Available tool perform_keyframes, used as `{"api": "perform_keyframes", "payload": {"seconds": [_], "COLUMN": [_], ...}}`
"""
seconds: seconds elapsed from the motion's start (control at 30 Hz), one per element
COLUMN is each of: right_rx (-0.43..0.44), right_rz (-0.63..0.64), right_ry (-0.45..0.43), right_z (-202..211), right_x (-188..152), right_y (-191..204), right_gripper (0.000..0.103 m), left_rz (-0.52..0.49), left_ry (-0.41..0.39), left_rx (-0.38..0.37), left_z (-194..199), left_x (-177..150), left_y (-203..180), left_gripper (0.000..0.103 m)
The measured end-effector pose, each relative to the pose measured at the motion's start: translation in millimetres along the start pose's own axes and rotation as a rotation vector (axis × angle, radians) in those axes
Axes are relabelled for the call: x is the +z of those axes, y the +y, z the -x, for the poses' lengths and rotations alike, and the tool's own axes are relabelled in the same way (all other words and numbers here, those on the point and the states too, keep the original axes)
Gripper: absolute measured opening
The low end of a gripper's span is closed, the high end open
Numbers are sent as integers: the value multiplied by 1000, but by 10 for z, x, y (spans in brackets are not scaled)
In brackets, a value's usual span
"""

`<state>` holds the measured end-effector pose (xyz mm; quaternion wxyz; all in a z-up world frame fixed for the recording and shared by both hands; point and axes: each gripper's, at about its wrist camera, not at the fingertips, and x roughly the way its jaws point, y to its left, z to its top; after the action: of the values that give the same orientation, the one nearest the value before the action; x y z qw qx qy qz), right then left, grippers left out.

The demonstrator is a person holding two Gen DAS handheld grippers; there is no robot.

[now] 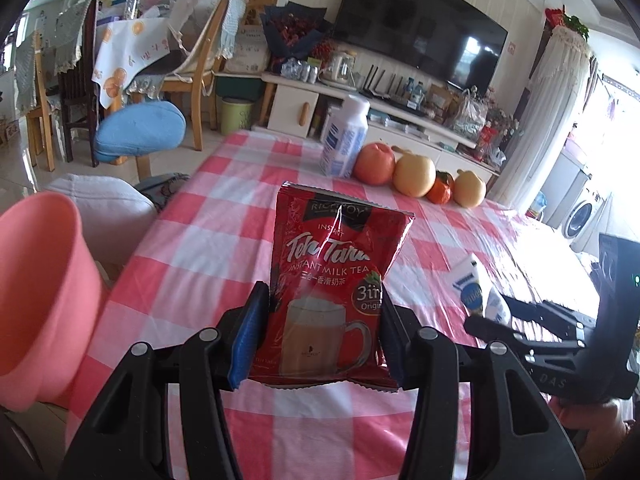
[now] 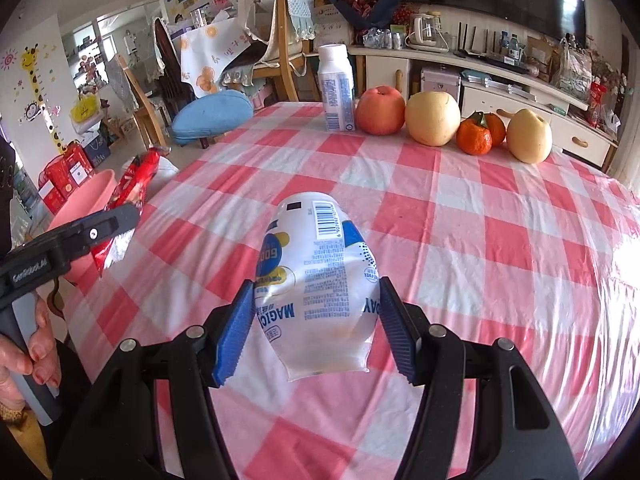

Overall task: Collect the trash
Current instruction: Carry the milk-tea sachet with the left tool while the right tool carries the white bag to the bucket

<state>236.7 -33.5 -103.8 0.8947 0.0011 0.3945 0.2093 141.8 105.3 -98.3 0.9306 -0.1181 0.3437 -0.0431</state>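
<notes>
We hold a red milk-tea sachet (image 1: 332, 292) upright in our left gripper (image 1: 320, 332), its blue pads clamped on the packet's two side edges, lifted above the pink-and-white checked tablecloth (image 1: 208, 200). Our right gripper (image 2: 316, 320) grasps a crumpled white pouch (image 2: 320, 276) with blue and yellow print, squeezed between its pads and raised over the same cloth. In the right wrist view the left gripper shows at the left edge with the red sachet in it, just beside a pink bin (image 2: 86, 196) that stands off the table's near-left corner; a hand (image 2: 28, 348) grips that tool's handle. In the left wrist view the bin (image 1: 44, 292) fills the left edge, its mouth tilted toward us.

Toward the far end of the table a white bottle (image 2: 337, 88) with blue print stands upright. Just beside it lie an apple (image 2: 380, 110), a pale pear (image 2: 432, 118), two small oranges (image 2: 474, 136) and a second pear (image 2: 529, 136), in a row. Beyond the table we see a blue cushion (image 2: 212, 114) on a stool, wooden chairs (image 1: 200, 80) and a dark television (image 1: 420, 28) above a low white cabinet.
</notes>
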Motion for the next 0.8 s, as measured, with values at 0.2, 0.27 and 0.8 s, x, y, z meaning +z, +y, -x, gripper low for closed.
{"api": "perform_keyframes", "payload": {"seconds": [0.2,0.27,0.8], "right_rx": [17,20,63], "right_rz": [-12,-10,51], "right_ry": [14,14,7], "right_z": [49,67,139], "right_x": [-4,4,284], "right_y": [169,222,885], "right_gripper": [62,62,62], "left_rz": [21,30,113], "left_ry": [-45,-57,-167], "left_rx": [26,36,181], "left_z": [144,186,569], "left_x": [84,102,305], "left_y": [180,234,878], "left_gripper": [53,53,53]}}
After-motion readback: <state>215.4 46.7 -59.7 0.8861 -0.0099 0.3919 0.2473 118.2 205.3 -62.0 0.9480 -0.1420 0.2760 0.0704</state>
